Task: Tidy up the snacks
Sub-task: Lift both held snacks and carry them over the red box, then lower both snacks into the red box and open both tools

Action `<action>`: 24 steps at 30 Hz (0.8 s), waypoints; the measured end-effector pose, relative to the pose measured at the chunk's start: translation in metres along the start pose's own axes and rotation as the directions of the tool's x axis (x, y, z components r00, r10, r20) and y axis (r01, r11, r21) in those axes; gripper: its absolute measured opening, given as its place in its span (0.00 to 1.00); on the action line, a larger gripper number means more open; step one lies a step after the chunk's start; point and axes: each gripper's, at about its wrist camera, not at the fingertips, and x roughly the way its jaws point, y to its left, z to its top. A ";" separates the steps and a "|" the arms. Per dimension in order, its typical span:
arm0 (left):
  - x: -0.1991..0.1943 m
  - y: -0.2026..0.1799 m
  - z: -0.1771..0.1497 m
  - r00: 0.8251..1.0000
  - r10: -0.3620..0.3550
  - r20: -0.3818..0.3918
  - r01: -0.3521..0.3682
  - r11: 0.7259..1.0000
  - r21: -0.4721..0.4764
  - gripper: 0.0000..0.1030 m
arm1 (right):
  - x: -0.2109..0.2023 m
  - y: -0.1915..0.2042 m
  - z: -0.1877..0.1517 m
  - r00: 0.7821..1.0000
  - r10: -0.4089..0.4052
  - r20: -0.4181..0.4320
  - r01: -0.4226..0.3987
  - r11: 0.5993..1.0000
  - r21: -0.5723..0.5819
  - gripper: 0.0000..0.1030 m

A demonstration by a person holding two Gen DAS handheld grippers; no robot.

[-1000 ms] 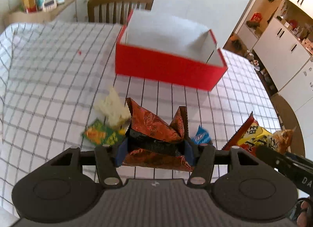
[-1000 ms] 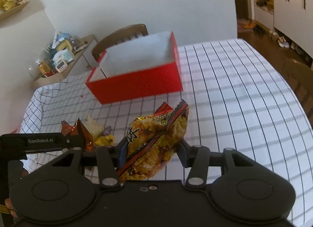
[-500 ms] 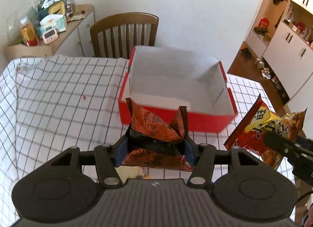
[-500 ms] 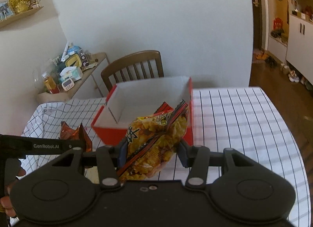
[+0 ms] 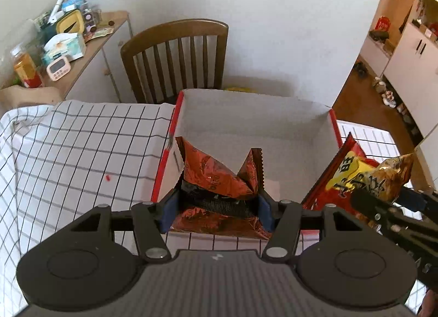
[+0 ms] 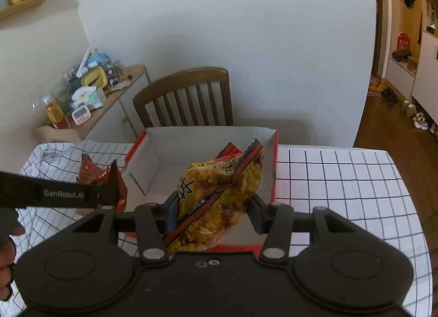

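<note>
We find the left claw (image 5: 217, 204) clamped on a copper-red pouch (image 5: 219, 180), its pads pressing the lower body; the pouch stands upright, serrated corners up, long axis running across between the pads. The right claw (image 6: 210, 214) grips a yellow chip bag (image 6: 219, 194), long axis tilted, top end leaning up and away toward the right. Both packets hang over the near edge of the red box (image 5: 301, 114), which sits open on the checked tabletop (image 5: 68, 147) with nothing visible inside. We judge the step to be carrying to the box; next calls for advancing over the white interior, lowering, then releasing.
</note>
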 end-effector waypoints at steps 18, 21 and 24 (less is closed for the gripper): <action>0.103 -0.017 0.011 0.985 0.091 -0.149 -0.085 0.995 0.047 0.58 | 0.090 -0.003 -0.004 0.986 0.004 -0.169 -0.018 0.997 -0.079 0.48; 0.111 -0.017 0.008 0.981 0.091 -0.169 -0.085 0.995 0.044 0.58 | 0.095 -0.002 -0.006 0.985 0.000 -0.175 -0.018 0.995 -0.100 0.49; 0.117 -0.018 0.006 0.979 0.093 -0.183 -0.086 0.995 0.046 0.59 | 0.100 -0.003 -0.007 0.981 -0.002 -0.194 -0.019 0.994 -0.108 0.51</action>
